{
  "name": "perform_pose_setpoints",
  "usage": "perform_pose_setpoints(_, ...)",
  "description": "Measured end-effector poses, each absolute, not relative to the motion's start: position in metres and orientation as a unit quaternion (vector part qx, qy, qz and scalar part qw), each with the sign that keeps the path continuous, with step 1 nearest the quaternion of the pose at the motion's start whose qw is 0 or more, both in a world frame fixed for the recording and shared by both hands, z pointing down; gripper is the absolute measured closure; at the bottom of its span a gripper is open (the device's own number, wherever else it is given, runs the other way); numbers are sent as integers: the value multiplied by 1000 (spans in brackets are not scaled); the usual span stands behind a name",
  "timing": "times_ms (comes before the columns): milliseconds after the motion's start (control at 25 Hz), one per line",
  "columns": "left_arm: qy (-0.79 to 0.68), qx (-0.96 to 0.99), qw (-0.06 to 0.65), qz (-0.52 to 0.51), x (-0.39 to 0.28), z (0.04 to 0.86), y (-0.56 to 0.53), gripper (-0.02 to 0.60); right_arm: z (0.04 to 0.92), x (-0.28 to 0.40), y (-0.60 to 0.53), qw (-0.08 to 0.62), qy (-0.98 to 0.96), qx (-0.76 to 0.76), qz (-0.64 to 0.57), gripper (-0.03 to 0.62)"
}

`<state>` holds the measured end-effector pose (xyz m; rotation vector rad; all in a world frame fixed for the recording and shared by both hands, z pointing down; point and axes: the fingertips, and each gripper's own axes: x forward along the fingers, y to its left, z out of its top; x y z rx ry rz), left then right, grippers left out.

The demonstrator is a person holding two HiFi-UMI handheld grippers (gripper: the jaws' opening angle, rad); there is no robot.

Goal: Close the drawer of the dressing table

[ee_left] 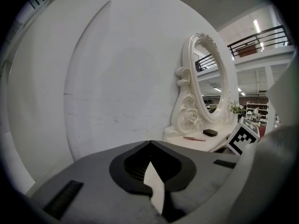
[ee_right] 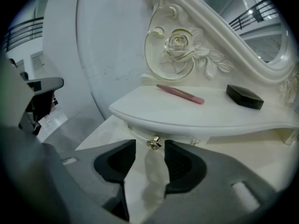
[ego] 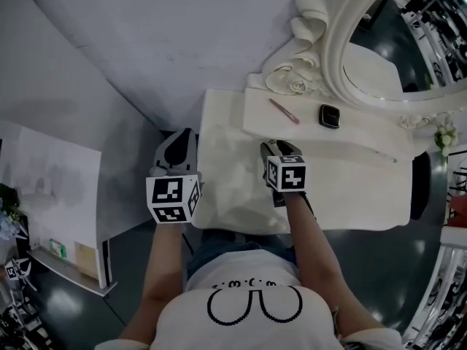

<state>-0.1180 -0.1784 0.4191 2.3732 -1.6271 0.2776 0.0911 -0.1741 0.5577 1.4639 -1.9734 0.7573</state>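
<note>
The white dressing table (ego: 350,188) has a raised shelf (ee_right: 154,108) with a small drawer front (ee_right: 180,135) under its edge. A gold knob (ee_right: 153,143) sits on that front, which looks set back beneath the shelf. My right gripper (ee_right: 150,146) is open; the knob lies between its fingertips and the pads stand clear of it. In the head view the right gripper (ego: 276,148) points at the shelf's front edge. My left gripper (ego: 179,141) hangs left of the table, beside its edge. In its own view the left gripper (ee_left: 150,142) is shut, holding nothing.
A pink pen (ego: 283,111) and a flat black box (ego: 329,115) lie on the shelf. An oval mirror (ego: 394,42) in a carved white frame rises behind them. A curved white wall (ee_left: 117,78) stands to the left. Shelving (ego: 29,268) lines the floor at lower left.
</note>
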Motion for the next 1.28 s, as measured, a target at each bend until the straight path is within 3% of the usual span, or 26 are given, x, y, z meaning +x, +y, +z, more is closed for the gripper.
perform_pose_setpoints(200,-549,822,122,90,-109,416,-179,583,551,94,-166,264,-736,550,293,376)
perform_pose_setpoints(440,-528,836,121,86,-99,416,-178,583,531,104,-151,259,-727,572,277,394)
perform_pose_setpoints(520,-518,843,118,86,-97,413,-176,583,516,106,-145,252,-726,585,261,462)
perform_pose_setpoints(560,-513,846,116,84,-96,412,-175,583,508,106,-142,246,-727,589,253,582)
perform_pose_setpoints(600,-509,849,115,83,-95,411,-174,583,500,105,-138,240,-729,592,245,594)
perform_pose_setpoints(1280,-456,888,52,34,-84,346,-155,583,342,115,-87,126,-728,671,66,595)
